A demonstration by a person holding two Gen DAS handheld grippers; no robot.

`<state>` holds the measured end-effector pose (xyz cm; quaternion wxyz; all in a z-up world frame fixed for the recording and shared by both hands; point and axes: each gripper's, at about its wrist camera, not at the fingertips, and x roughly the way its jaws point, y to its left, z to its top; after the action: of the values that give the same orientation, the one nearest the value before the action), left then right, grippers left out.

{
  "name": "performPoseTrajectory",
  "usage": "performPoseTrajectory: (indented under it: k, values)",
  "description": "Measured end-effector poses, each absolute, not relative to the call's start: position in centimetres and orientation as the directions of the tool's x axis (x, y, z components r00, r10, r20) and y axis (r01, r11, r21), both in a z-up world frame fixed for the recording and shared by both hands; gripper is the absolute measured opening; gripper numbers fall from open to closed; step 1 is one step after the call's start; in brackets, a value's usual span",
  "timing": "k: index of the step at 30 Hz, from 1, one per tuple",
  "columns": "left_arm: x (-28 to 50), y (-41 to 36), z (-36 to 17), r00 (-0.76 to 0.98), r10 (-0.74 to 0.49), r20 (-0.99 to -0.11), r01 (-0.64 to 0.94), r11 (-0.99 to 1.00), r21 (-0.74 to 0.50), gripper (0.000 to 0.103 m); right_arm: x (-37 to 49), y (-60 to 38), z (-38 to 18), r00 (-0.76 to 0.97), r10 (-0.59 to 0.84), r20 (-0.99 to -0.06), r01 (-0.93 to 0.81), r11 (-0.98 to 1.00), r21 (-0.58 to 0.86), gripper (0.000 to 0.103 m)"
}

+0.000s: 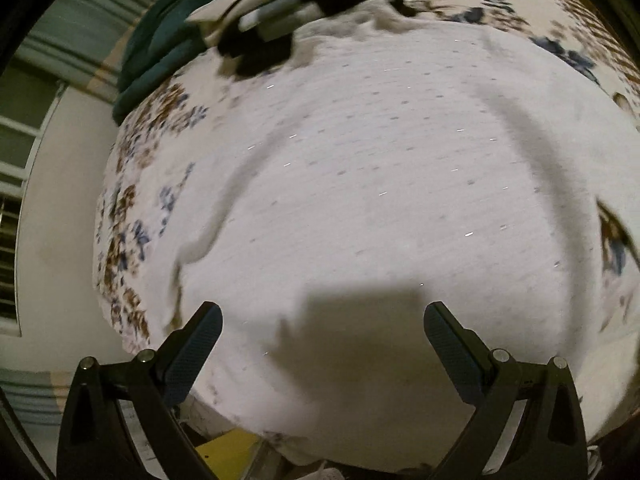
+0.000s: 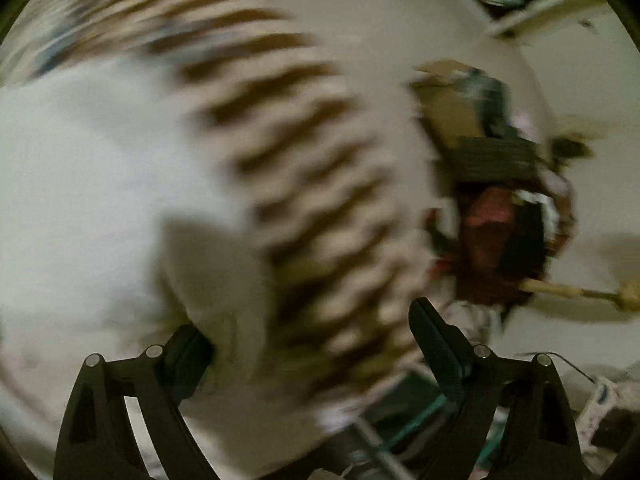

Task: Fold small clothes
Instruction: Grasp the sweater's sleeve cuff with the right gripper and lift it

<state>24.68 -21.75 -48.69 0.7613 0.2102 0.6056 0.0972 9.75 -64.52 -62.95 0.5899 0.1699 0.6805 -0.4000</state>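
- Your left claw (image 1: 322, 322) hangs wide open and empty above the white garment (image 1: 380, 184), which lies spread over the floral bedcover (image 1: 132, 200); it is nearly flat, with a raised ridge on the left and a long crease on the right.
- Your right claw (image 2: 308, 332) is also spread wide with nothing between the fingers. Its view is badly smeared: the garment's pale cloth sits to the left, the striped band of the bedcover (image 2: 304, 184) beneath.
- Before you pinch, slow down; that blur suggests the right hand is moving too fast to place well.
- Smooth the ridge and crease first, or they will likely get locked into the fold.
- Take matching edges with both claws, gripping the garment only, not the bedcover.
- Keep clear of the dark green cloth (image 1: 160, 40) heaped at the far edge.
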Motion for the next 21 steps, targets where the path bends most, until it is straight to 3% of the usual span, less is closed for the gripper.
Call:
performPoseTrajectory:
  k: [6, 8, 12, 15, 18, 21]
  values:
    - [25.7, -24.2, -49.9, 0.235, 0.371, -0.898, 0.143, 0.901, 0.41, 0.103, 4.7, -73.0, -61.4, -0.316, -0.291, -0.903, 0.762, 0.489, -0.424, 0.093]
    - [25.8, -24.7, -50.1, 0.24, 0.37, -0.898, 0.153, 0.899, 0.411, 0.103, 3.1, -73.8, -60.0, -0.295, -0.264, -0.918, 0.806, 0.447, -0.388, 0.093]
    - [25.9, -25.3, -50.6, 0.245, 0.373, -0.895, 0.157, 0.895, 0.417, 0.103, -1.1, -73.9, -59.1, -0.03, 0.021, -0.999, 0.956, 0.294, -0.022, 0.093]
    - [25.9, -24.9, -50.8, 0.238, 0.368, -0.899, 0.139, 0.903, 0.407, 0.103, -3.7, -73.5, -62.1, 0.296, 0.232, -0.926, 0.95, 0.03, 0.311, 0.093]
    - [25.4, -23.7, -51.3, 0.221, 0.363, -0.905, 0.111, 0.913, 0.393, 0.103, -3.6, -71.7, -64.3, 0.439, 0.233, -0.868, 0.898, -0.123, 0.421, 0.093]
    - [24.9, -22.1, -52.0, 0.2, 0.373, -0.906, 0.079, 0.916, 0.394, 0.103, -2.3, -71.7, -65.8, 0.5, 0.156, -0.852, 0.862, -0.188, 0.471, 0.082]
